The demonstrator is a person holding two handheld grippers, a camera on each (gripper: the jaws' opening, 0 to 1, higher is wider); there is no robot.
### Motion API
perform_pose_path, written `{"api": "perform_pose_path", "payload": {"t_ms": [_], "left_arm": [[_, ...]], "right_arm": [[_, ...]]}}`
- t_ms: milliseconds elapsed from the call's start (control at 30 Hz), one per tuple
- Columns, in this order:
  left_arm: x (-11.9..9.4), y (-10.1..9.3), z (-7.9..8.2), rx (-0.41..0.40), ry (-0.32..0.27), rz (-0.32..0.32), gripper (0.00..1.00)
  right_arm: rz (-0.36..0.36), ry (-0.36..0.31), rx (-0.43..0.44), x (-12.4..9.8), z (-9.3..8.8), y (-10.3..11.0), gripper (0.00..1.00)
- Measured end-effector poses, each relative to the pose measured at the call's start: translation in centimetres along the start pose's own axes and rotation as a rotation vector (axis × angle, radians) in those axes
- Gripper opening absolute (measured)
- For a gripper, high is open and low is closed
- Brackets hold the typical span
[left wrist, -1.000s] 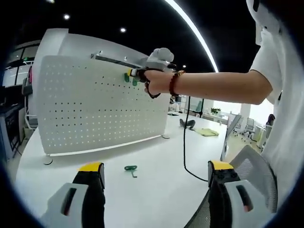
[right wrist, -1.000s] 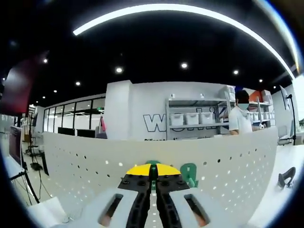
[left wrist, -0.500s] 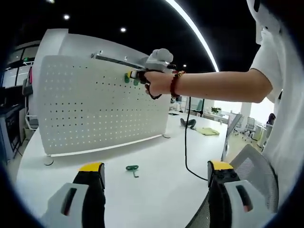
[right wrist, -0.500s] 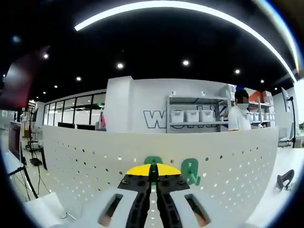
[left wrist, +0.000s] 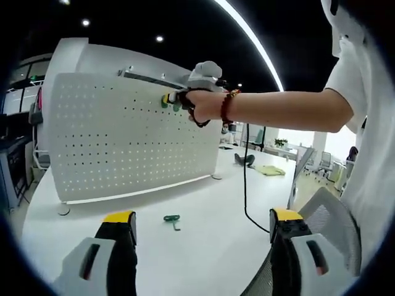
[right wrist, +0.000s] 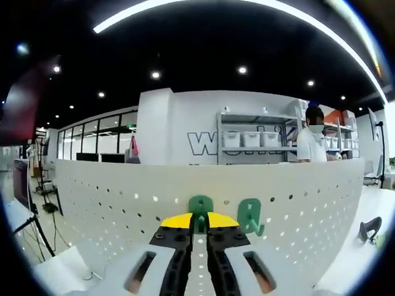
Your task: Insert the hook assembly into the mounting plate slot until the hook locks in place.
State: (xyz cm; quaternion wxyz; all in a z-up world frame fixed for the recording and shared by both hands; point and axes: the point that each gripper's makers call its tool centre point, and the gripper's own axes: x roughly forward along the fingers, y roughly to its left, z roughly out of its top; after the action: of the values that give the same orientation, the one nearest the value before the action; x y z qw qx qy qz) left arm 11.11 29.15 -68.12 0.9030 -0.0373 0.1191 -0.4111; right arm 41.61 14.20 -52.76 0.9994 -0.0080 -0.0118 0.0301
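Right tool (right wrist: 199, 223): pinched narrow on the green hook (right wrist: 200, 205) at the pegboard (right wrist: 111, 203).
Hook: looked light, stiff plastic; grip its base.
Left tool (left wrist: 203, 225): wide, empty.

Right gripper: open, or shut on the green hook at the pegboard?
Shut on the green hook: the right gripper has its jaws together around the hook's base, against the pegboard. Whether it has locked in, cannot tell.
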Motion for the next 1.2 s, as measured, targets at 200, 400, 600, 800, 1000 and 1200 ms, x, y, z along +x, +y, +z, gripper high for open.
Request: {"api": "perform_pose_path", "payload": {"t_ms": [200,400,600,800,1000,1200], "left_arm": [[-0.06,-0.08,-0.09,0.0,0.004,0.0,0.91],[0.04,-0.22,-0.02,0.003,0.004,-0.005,0.91],[0.0,-0.11,0.03,0.001,0.0,-0.004,0.91],[-0.03,-0.07,-0.13,-0.003,0.004,-0.004,0.91],[0.06,-0.11,-0.17,-0.004,0.006,-0.006,0.9],[-0.12,0.02,-0.25,-0.004,0.007,-0.001,0.9]], "right_arm": [[-0.004,0.014,0.011,0.21,0.26,-0.01,0.02],[-0.022,0.038,0.014,-0.06,0.16,0.07,0.01],[0.009,0.012,0.195,-0.01,0.11,0.11,0.01],[0.005,0.001,0.194,-0.09,0.33,-0.47,0.01],[-0.013,-0.04,0.054,-0.48,0.51,0.32,0.01],[-0.042,-0.05,0.0,-0.61,-0.16,0.2,0.01]]}}
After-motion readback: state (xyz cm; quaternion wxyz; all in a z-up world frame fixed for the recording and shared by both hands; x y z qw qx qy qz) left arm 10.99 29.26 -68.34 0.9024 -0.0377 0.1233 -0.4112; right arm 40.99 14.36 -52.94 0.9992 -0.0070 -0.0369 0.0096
